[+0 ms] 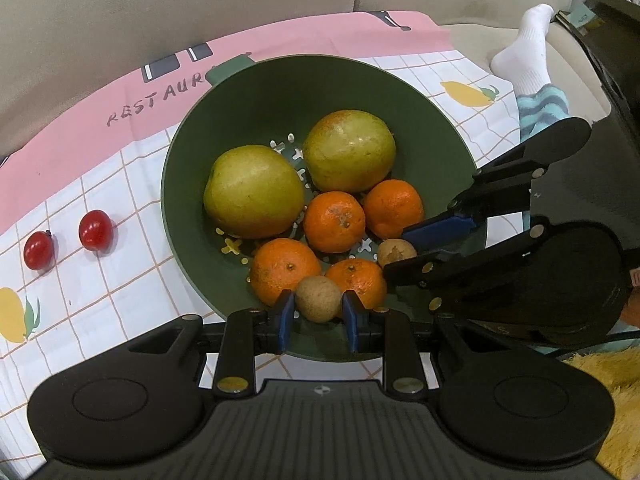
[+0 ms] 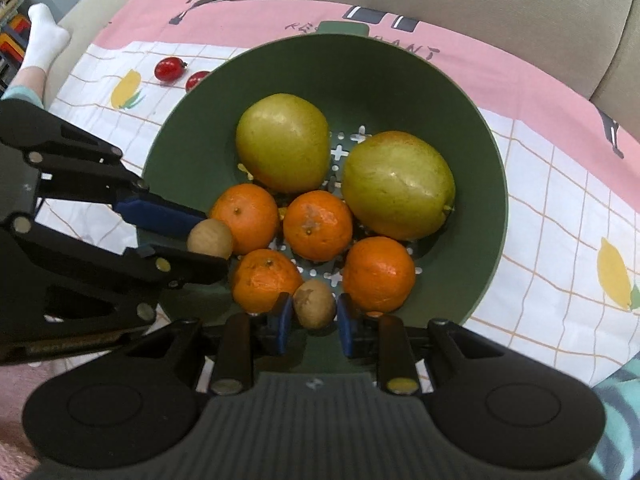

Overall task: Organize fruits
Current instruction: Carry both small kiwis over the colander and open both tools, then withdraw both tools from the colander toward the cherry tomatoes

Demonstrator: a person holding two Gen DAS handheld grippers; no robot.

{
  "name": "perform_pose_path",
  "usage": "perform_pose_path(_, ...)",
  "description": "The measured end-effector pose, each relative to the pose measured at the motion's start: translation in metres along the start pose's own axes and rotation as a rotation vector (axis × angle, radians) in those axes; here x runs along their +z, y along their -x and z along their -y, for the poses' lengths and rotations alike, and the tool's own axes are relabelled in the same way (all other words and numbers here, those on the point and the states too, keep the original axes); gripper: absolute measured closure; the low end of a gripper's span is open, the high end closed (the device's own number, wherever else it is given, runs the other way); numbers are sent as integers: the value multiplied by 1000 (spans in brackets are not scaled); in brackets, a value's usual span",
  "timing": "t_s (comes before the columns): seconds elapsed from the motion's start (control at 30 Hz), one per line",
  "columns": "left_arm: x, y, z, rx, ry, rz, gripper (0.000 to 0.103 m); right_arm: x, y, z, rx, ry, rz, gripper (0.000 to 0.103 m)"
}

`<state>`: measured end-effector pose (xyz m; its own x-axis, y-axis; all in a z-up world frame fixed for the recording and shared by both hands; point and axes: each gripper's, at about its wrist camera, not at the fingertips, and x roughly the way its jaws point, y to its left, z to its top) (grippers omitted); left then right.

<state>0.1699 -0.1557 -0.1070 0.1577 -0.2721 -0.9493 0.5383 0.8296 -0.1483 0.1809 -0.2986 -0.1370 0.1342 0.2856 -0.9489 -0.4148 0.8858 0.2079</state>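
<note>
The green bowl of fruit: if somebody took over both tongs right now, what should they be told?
Left tongs: a small brown fruit sits between the fingers, over the green bowl; contact unclear.
Right tongs: likewise around another brown fruit.
Done: two green pears and four oranges lie in the bowl.
Left: drop both brown fruits in, then probably fetch the two red tomatoes from the cloth.

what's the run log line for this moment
left gripper: around longan, contact unclear | right gripper: around second longan | both over green bowl | two tomatoes outside
</note>
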Motion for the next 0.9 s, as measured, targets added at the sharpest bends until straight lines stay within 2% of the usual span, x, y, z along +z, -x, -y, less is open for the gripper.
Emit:
perform_pose_path(0.23, -2, 4, 1, -1, 12, 3, 69, -2, 1, -7, -12, -5, 8, 81)
perform_pose_path(0.37, -4, 9, 1, -5, 17, 15, 68, -4, 9, -8, -35, 10, 27, 70)
perform_pose_path(0.57, -10, 25, 4, -18, 42, 55, 61, -13, 23, -9, -42, -1, 70, 60)
perform_pose_path(0.6, -12, 29, 4, -21, 49, 69, 61, -15, 25, -9, -43, -7, 82, 58)
perform_pose_path(0.77, -22, 54, 5, -25, 73, 158, 60, -22, 43, -10, -60, -54, 162, 37)
perform_pose_path(0.9, -34, 76, 5, -2, 87, 249, 60, -29, 58, -15, -86, -109, 241, 32)
